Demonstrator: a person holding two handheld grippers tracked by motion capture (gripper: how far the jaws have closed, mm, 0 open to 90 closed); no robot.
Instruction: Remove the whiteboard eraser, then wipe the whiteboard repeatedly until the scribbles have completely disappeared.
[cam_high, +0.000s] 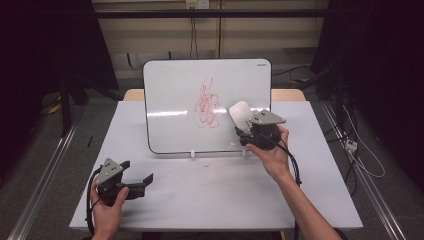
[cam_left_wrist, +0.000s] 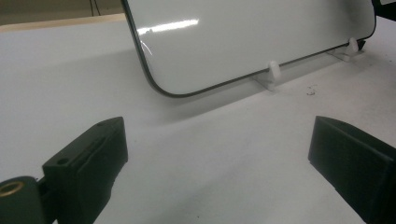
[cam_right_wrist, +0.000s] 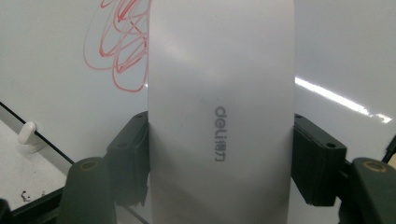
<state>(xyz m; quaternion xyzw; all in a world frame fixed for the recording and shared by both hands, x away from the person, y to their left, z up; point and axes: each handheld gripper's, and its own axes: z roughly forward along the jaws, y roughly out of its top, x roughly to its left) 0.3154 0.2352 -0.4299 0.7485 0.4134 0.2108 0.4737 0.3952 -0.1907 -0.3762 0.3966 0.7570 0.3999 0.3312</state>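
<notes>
The eraser (cam_right_wrist: 222, 121) is clamped between the jaws of the right gripper (cam_high: 248, 131) and held against the whiteboard (cam_high: 170, 100), just right of the red scribble (cam_high: 207, 103). The left gripper (cam_high: 136, 177) is held wide open and empty above the table (cam_high: 210, 195).

The counter (cam_high: 210, 190) is white and flat. On it stands a whiteboard (cam_high: 170, 100), upright in two small white clip feet (cam_left_wrist: 273, 74), near the far edge of the counter. Just in front of the whiteboard, some tiny dark crumbs (cam_left_wrist: 310, 89) lie on the white surface. The left gripper (cam_high: 131, 176) rests on the counter, well in front of the whiteboard and to its left.
</notes>
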